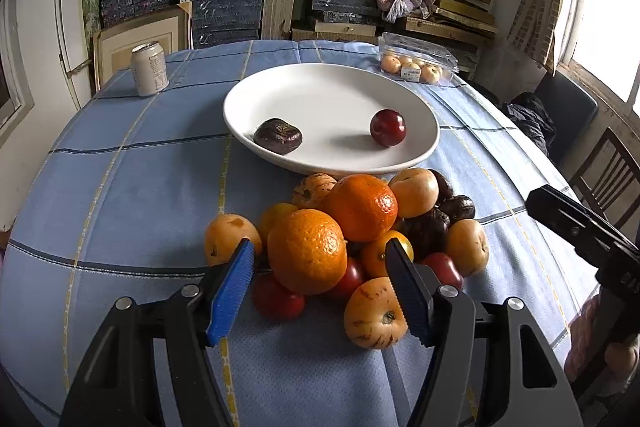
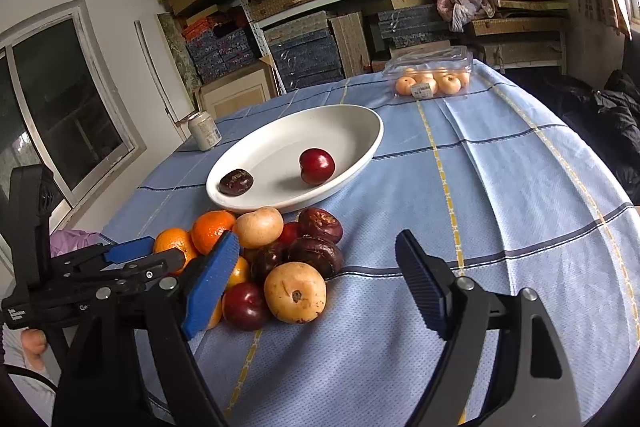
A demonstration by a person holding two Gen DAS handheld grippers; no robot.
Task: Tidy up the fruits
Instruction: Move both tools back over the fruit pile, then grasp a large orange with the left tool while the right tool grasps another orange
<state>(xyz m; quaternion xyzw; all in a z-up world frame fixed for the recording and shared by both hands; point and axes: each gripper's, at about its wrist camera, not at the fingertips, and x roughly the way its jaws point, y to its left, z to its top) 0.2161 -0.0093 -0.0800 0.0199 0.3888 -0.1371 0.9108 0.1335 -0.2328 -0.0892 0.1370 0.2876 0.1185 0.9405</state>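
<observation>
Left wrist view records a table under a blue checked cloth [image 1: 132, 183], with a white oval plate [image 1: 320, 83] past its middle. On the plate lie 1 dark wrinkled fruit [image 1: 278, 135] at the left and 1 red plum [image 1: 387, 127] at the right, well apart. Just beside the plate's near rim sits the fruit pile [image 1: 360, 227]: oranges, yellow-tan fruits, red plums and dark fruits heaped together on the cloth. A clear box of small pale fruits [image 1: 416, 61] stands at the far right edge, a drink can [image 1: 149, 69] at the far left. The left gripper [image 1: 320, 263] stands partly open, its blue pads flanking the nearest orange [image 1: 307, 251] without pressing it. The right gripper [image 2: 318, 263] stands wide open and holds nothing, a yellow fruit [image 2: 295, 291] lying between its fingers.
</observation>
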